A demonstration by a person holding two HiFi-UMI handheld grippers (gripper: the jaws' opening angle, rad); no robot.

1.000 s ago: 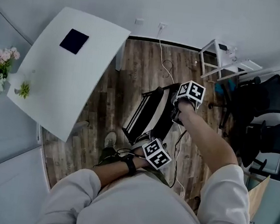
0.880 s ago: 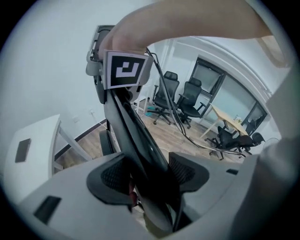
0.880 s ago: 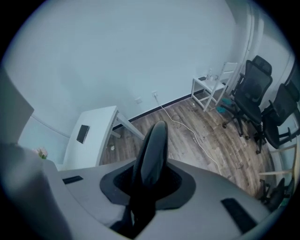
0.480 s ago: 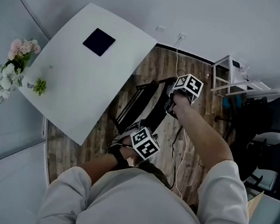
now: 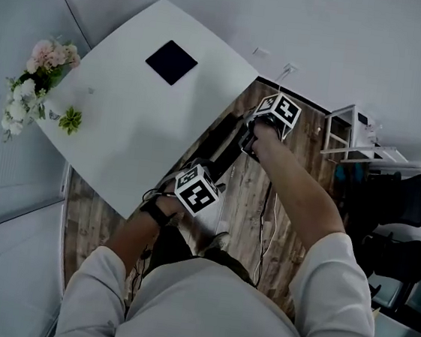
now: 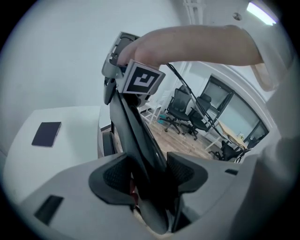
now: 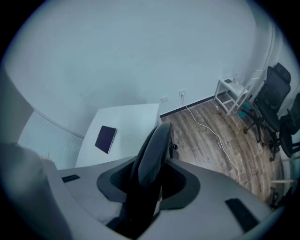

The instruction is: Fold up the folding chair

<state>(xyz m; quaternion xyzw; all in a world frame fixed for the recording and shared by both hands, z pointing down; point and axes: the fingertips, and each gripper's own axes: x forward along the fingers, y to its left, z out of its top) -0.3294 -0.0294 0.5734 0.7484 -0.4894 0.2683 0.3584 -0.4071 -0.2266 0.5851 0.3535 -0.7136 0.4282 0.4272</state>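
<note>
Since the folding chair (image 5: pixel 227 139) already reads as a flat black slab with seat and back together, the folding itself looks done. In the head view it sits centre frame, slanting from lower left to upper right, right along the white desk (image 5: pixel 133 117) edge and over the wood floor (image 5: pixel 246 200). I can't tell whether it rests on the floor or is carried.

The left gripper (image 6: pixel 149 174) has its fingers (image 6: pixel 186 172) clamped on the chair's dark frame at the lower end. The right gripper (image 7: pixel 149 180) is at the upper end. Its fingers (image 7: pixel 182 180) have just been opening and now sit loose around the padded edge, which is between them with gaps showing either side.

Likely left: park or lean the chair by the desk, then release the left grip.
</note>
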